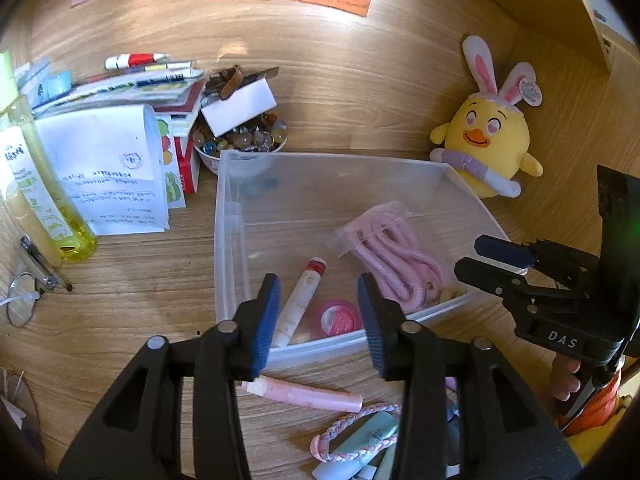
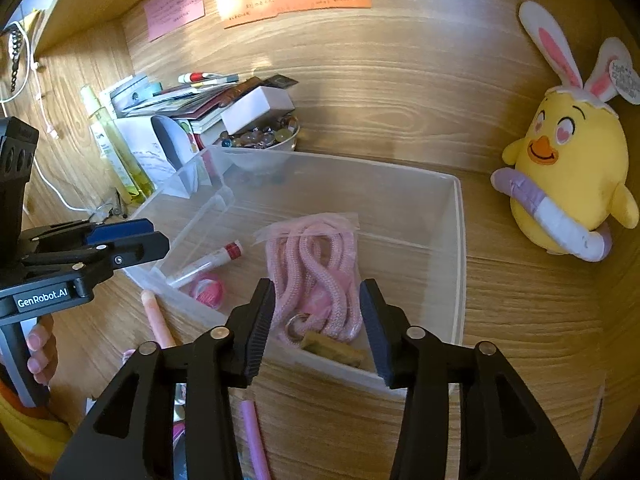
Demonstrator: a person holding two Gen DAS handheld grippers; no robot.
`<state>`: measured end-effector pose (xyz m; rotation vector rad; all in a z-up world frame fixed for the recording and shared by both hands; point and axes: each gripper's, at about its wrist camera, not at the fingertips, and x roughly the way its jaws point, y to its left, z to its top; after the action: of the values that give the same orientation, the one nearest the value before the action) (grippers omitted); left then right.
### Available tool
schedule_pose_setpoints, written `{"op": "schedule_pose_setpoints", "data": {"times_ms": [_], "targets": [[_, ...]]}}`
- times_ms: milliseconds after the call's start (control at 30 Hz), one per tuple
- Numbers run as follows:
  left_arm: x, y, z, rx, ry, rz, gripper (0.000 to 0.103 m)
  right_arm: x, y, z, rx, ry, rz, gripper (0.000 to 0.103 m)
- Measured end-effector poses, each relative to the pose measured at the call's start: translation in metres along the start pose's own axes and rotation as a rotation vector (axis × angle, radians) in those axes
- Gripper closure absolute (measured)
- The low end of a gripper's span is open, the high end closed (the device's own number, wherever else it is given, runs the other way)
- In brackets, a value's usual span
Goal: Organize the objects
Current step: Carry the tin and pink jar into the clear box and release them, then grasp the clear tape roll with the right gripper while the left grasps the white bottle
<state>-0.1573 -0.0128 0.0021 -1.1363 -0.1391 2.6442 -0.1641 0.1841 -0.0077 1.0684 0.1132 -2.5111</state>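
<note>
Both claws released over a clear bin on the worktop.
Left claw (image 1: 318, 320) and right claw (image 2: 318, 328) hover empty at the bin's (image 2: 458, 248) near rim; inside lie tube (image 1: 300, 304), tape roll (image 1: 340, 318) and bagged pink rope (image 2: 314, 264); plush chick (image 2: 568, 176) beyond.

Bagged pink rope (image 2: 316, 264) in clear bin (image 2: 460, 240)
</note>
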Motion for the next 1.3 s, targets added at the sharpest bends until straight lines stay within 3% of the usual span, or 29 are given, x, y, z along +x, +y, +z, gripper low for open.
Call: {"op": "schedule_pose_setpoints", "data": {"times_ms": [433, 700, 933, 1067, 1233, 1300], "targets": [[-0.042, -0.014, -0.017, 0.054, -0.101, 0.091, 0.022, -0.043, 0.009, -0.020, -0.032, -0.077, -0.057, 0.033], [-0.060, -0.029, -0.043, 0.096, -0.119, 0.140, 0.010, -0.071, 0.013, -0.052, -0.029, -0.109, -0.067, 0.030], [-0.056, -0.035, -0.076, 0.116, -0.054, 0.168, 0.010, -0.084, 0.018, -0.080, -0.040, -0.097, -0.057, 0.030], [-0.058, -0.035, -0.095, 0.092, -0.022, 0.141, 0.010, -0.082, 0.019, -0.097, -0.020, -0.059, -0.028, 0.030], [-0.060, -0.049, -0.112, 0.116, 0.008, 0.104, 0.036, -0.076, 0.022, -0.117, -0.004, -0.009, 0.024, 0.030], [-0.060, -0.055, -0.117, 0.127, 0.015, 0.085, 0.040, -0.074, 0.025, -0.123, -0.004, 0.007, 0.050, 0.031]]}}
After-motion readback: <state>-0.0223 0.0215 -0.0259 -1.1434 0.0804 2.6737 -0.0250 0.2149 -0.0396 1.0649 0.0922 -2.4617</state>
